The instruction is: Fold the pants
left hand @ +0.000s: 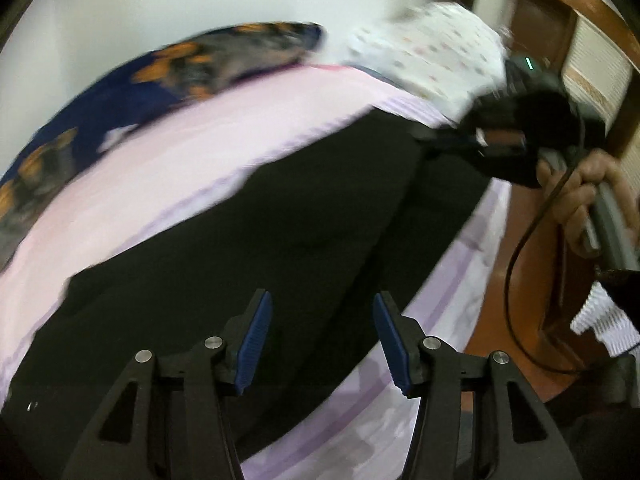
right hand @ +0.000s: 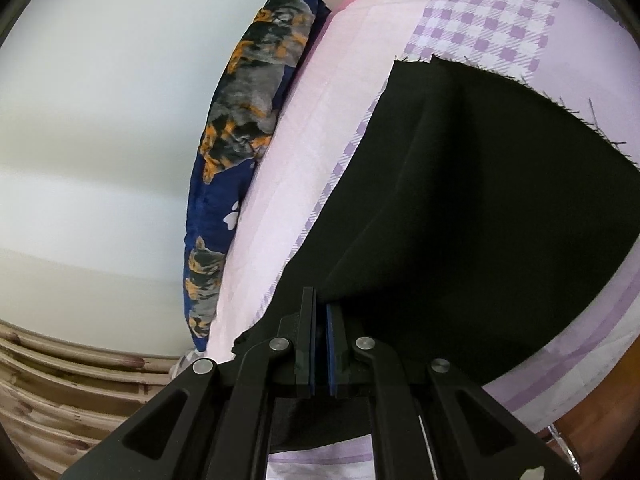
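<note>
The black pants (left hand: 280, 220) lie spread on the bed (left hand: 160, 168), soft and limp. The right hand-held gripper (right hand: 320, 320) pinches their edge at six o'clock; the left hand-held gripper (left hand: 322, 340) hangs spread above them. Best gripped at hems or waistband.

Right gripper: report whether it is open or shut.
Shut. In its own wrist view the right gripper has its jaws pressed together on an edge of the black pants.
</note>
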`<state>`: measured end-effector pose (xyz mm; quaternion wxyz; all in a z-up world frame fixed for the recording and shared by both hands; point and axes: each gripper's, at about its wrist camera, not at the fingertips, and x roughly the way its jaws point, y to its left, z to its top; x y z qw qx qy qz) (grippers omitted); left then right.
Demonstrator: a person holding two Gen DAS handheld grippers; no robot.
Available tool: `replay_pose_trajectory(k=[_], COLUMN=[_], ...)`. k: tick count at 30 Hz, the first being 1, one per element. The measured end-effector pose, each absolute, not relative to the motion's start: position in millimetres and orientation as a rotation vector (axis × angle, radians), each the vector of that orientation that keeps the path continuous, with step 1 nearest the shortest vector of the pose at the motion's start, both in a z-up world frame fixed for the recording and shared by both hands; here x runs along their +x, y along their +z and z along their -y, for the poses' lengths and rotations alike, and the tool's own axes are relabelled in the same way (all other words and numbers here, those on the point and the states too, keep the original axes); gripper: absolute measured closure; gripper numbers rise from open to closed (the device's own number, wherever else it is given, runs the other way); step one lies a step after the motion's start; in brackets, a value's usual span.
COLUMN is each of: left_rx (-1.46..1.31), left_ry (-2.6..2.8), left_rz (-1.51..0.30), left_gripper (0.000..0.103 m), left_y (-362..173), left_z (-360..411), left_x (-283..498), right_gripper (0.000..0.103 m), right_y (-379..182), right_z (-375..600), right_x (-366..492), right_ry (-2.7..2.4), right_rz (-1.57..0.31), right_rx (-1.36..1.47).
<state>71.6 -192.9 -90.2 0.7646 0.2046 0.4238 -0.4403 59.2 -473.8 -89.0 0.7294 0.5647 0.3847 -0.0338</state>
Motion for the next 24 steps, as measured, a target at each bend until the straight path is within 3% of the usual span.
replay_pose_trajectory(k=[6,7,8,9,11,13,14,24], left_rx=[0.573,0.571,0.554,0.542,0.499,0.468,0.465,0.463], left_ry=[-0.911,-0.901,-0.903,-0.905,-0.892,-0.887,-0.884,-0.879], left_rz=[-0.905,-0.91,-0.927,-0.944,-0.984,-1.005,-1.009,-1.01], left_gripper=[0.052,0.058,0.085,0.094,0.095,0.095,0.095,0.095], left_y=[-117,-122,-126,-131,-136,-138,-137,-140], left_z=[248,251,251,254,251,247,248,246], left_x=[70,73,77,79,85,91,91,88], right_gripper=[0.096,0.095,0.094,0.094,0.092,0.074,0.069,0.068], right_y=[-91,-92,-93,-93,-92,-96,-101,-104], right_z=[476,476,476,476,476,477,479,546], right_x=[51,48,45,43,39,39,40,39], right_ry=[-0.06,-0.055,-0.049,-0.044,-0.049,-0.054,-0.049,-0.185], right_rz=[-0.83,-0.823,-0.816,-0.809,-0.793,-0.779,-0.773,-0.563], right_rx=[1.289,1.297,1.298,1.288,1.231,1.225,1.254,1.4])
